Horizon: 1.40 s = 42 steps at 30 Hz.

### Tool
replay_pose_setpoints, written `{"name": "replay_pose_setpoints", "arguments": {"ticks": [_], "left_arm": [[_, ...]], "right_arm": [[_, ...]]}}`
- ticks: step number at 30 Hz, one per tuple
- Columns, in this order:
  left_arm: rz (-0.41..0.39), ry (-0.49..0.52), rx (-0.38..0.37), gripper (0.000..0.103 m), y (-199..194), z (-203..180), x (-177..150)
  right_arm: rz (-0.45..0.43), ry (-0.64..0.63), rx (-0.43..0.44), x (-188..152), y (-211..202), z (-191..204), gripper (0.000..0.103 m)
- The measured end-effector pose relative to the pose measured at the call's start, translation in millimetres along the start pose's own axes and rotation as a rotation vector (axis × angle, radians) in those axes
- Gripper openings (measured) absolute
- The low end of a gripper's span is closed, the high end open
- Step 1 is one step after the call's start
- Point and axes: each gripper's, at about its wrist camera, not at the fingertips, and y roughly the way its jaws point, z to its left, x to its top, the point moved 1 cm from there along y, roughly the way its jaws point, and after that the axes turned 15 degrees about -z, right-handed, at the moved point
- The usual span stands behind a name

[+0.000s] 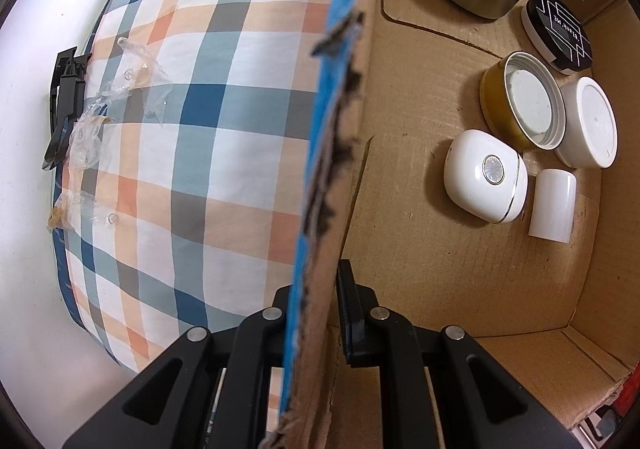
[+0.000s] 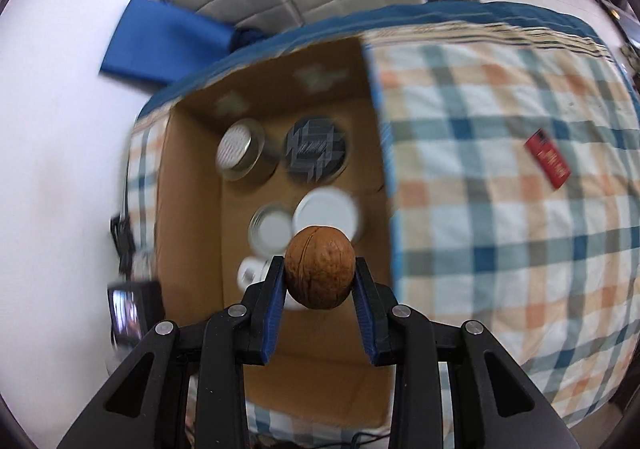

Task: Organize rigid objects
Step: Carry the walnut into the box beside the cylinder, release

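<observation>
Walnut above box, jars inside.

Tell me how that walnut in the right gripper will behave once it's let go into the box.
The walnut is round, so it will probably roll on the cardboard box floor. Its hard shell looks unlikely to crack. It seems light, pinched only at its sides by the right gripper.

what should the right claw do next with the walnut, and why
Probably lower the walnut into the cardboard box and release it on bare floor near the front. The right claw grips it above the open box, the jars already sit further back, and the left claw is clamped on the box wall, steadying it.
</observation>
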Motion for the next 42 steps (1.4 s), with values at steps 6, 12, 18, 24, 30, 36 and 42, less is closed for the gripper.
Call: {"name": "replay_pose_setpoints", "arguments": {"ticks": [6, 12, 18, 24, 30, 36, 42], "left_arm": [[-0.004, 0.0, -0.001, 0.009, -1, 0, 0], [-0.007, 0.003, -0.001, 0.009, -1, 1, 0], [-0.01, 0.012, 0.003, 0.009, -1, -2, 0], [-0.01, 0.016, 0.001, 0.009, -1, -2, 0], [-0.01, 0.018, 0.0, 0.009, -1, -3, 0], [-0.009, 0.019, -0.001, 0.009, -1, -3, 1], [-0.01, 0.021, -0.001, 0.009, -1, -3, 1]], "right_arm": [[0.07, -0.036, -0.013, -43, 26, 18, 0.035], [0.108, -0.04, -0.077, -57, 54, 11, 0.035], [0.114, -0.069, -0.113, -59, 69, 10, 0.035], [0.127, -0.074, -0.132, -62, 80, 13, 0.035], [0.131, -0.069, -0.143, -63, 80, 12, 0.035], [0.134, -0.068, -0.169, -63, 84, 14, 0.036], [0.122, -0.08, -0.179, -59, 76, 19, 0.045]]}}
